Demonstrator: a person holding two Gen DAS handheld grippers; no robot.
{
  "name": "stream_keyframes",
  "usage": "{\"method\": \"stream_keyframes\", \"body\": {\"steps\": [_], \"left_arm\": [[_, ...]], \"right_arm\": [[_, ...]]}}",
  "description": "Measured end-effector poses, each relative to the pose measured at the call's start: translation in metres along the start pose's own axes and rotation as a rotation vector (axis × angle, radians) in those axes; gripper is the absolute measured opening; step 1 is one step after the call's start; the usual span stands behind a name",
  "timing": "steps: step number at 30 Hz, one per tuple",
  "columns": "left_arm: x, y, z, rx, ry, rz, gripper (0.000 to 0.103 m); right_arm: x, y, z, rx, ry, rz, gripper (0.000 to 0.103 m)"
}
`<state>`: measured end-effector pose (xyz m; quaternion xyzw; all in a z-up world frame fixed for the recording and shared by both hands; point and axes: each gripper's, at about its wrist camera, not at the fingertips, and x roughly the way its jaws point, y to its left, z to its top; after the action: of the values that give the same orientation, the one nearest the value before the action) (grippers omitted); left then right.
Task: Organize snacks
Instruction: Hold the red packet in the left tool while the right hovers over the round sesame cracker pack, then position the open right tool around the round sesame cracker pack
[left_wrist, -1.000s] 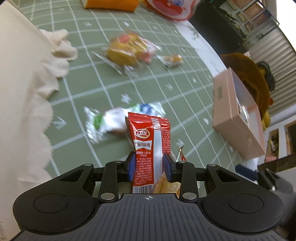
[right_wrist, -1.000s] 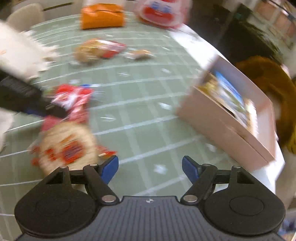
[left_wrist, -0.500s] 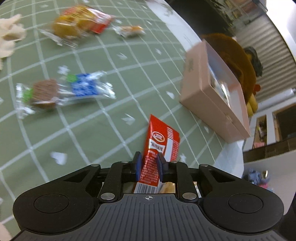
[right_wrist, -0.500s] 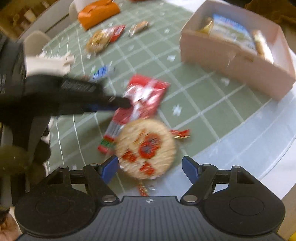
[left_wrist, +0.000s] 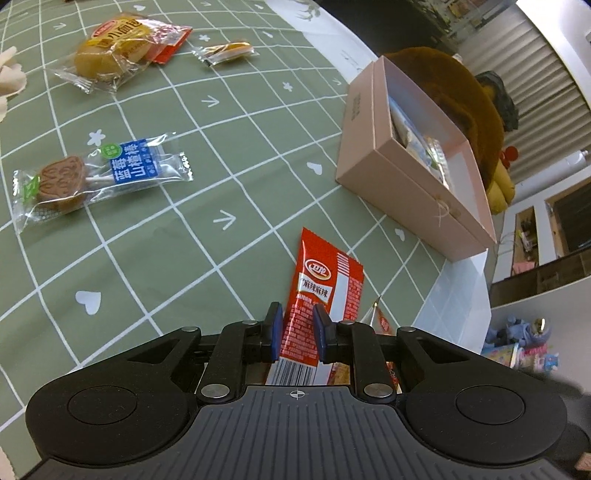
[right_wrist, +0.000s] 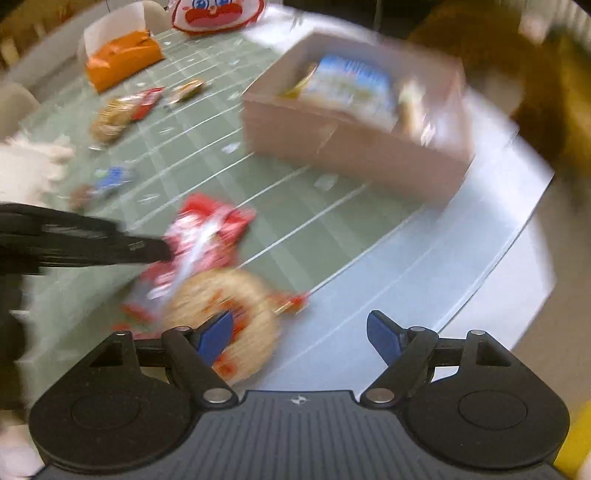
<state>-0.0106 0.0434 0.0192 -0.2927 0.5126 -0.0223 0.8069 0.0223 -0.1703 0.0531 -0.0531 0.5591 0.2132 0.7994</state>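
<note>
Red snack packet (left_wrist: 325, 291) stands upright between the blue pads of the left gripper (left_wrist: 297, 332), pinched near its barcode end so that most of its length sticks out forward past the fingertips, above the green gridded tablecloth (left_wrist: 155, 258). The left jaws are narrow, closed on the packet. In the blurred right wrist view the same packet (right_wrist: 207, 236) shows at the tip of the left gripper's black arm, held just above a round rice-cracker pack (right_wrist: 225, 306) that lies on the cloth beside the table's pale edge.

The right gripper (right_wrist: 299, 332) is spread wide with nothing between its pads; its left pad overlaps the cracker pack in the picture, though whether they touch cannot be told.

Ahead and to the right of the held packet sits the pink box (left_wrist: 413, 177), open on top, with several wrapped snacks inside. Well apart on the cloth to the left lie a blue-labelled lollipop pack (left_wrist: 99, 181), farther off a bread roll pack (left_wrist: 118, 51), and a small clear-wrapped snack (left_wrist: 225, 51). An orange bag (right_wrist: 122, 62) rests at the far end of the table.
</note>
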Motion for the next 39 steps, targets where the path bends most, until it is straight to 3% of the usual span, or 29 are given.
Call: {"method": "stream_keyframes", "body": {"steps": [3, 5, 8, 11, 14, 18, 21, 25, 28, 31, 35, 39], "left_arm": [[-0.009, -0.001, 0.003, -0.001, -0.026, -0.003, 0.021], [-0.021, -0.003, 0.006, 0.015, -0.056, 0.003, 0.023], [-0.035, -0.007, 0.008, 0.038, -0.081, -0.006, 0.023], [-0.042, -0.01, 0.005, 0.052, -0.08, -0.02, 0.023], [-0.038, -0.012, 0.0, 0.065, -0.059, -0.011, 0.023], [-0.027, -0.014, -0.009, 0.087, -0.034, 0.016, 0.023], [-0.023, -0.025, -0.017, 0.177, -0.046, 0.049, 0.023], [-0.017, -0.049, -0.032, 0.362, -0.067, 0.093, 0.026], [-0.003, -0.063, -0.042, 0.452, -0.033, 0.13, 0.028], [0.003, -0.073, -0.05, 0.526, -0.048, 0.159, 0.031], [0.007, -0.078, -0.049, 0.541, -0.024, 0.152, 0.044], [0.007, -0.077, -0.049, 0.546, -0.019, 0.14, 0.048]], "right_arm": [[0.004, -0.004, -0.009, 0.109, 0.096, 0.168, 0.08], [0.008, 0.004, -0.013, 0.113, 0.123, 0.203, 0.075], [0.017, 0.026, -0.014, 0.039, 0.138, 0.146, 0.052], [0.018, 0.041, -0.009, -0.043, 0.093, 0.069, 0.048], [0.021, 0.039, 0.002, -0.077, 0.035, -0.036, 0.048], [0.022, 0.022, 0.015, -0.05, -0.012, -0.102, 0.048], [0.021, 0.004, 0.019, -0.027, -0.032, -0.138, 0.048], [0.011, -0.021, 0.017, 0.054, -0.061, -0.089, 0.061], [0.003, -0.033, 0.014, 0.091, -0.095, -0.08, 0.063], [-0.001, -0.041, 0.009, 0.105, -0.108, -0.092, 0.064], [0.005, -0.049, 0.003, 0.132, -0.091, -0.084, 0.067], [0.013, -0.053, -0.004, 0.171, -0.053, -0.054, 0.068]]}}
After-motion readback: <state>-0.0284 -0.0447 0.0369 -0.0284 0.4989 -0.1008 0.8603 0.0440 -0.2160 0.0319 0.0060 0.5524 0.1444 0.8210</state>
